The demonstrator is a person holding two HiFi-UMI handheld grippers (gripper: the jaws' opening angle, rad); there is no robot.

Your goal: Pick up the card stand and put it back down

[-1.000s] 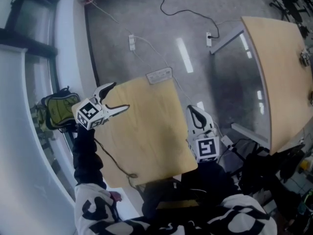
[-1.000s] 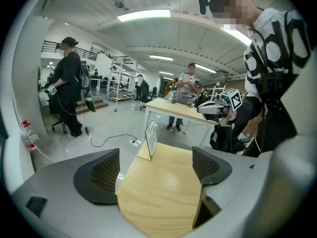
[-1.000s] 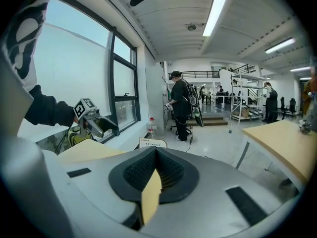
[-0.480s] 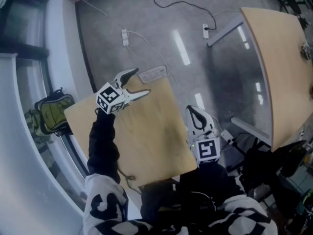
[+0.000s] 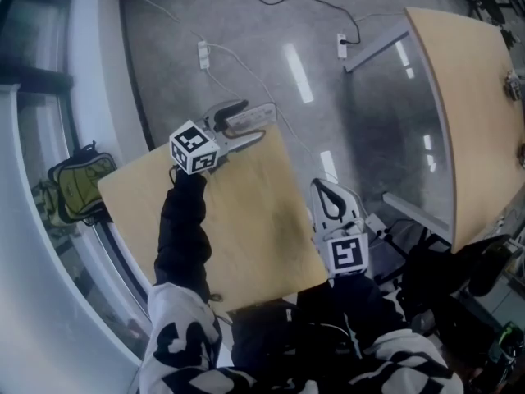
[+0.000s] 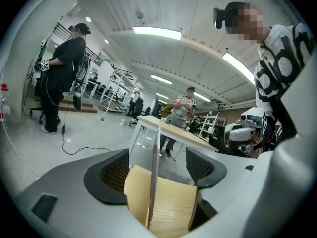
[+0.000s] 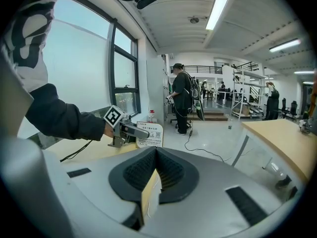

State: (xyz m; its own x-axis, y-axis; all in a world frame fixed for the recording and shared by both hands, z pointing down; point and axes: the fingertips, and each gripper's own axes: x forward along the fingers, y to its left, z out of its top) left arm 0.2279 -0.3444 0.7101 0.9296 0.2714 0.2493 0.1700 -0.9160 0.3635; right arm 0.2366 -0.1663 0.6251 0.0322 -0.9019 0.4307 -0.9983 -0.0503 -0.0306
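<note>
The card stand (image 5: pixel 264 112), a white printed sign in a clear holder, stands upright at the far edge of the small wooden table (image 5: pixel 246 212). My left gripper (image 5: pixel 253 119) reaches over that edge with one jaw on each side of the stand. In the left gripper view the card stand (image 6: pixel 153 182) shows edge-on between the pads (image 6: pixel 116 175), with a gap on both sides; the jaws have just been closing. My right gripper (image 5: pixel 322 185) rests shut and empty at the table's right edge. From there I see the left gripper (image 7: pixel 141 131) at the card stand (image 7: pixel 151 135).
A larger wooden table (image 5: pixel 467 113) with a metal frame stands to the right. A green backpack (image 5: pixel 70 187) lies by the window at the left. Power strips and cables (image 5: pixel 202 53) lie on the grey floor beyond. Several people stand farther off in the room.
My left gripper has moved right and forward from the table's left side to the card stand at the far edge, and its jaws now straddle it. The right gripper has stayed put.
</note>
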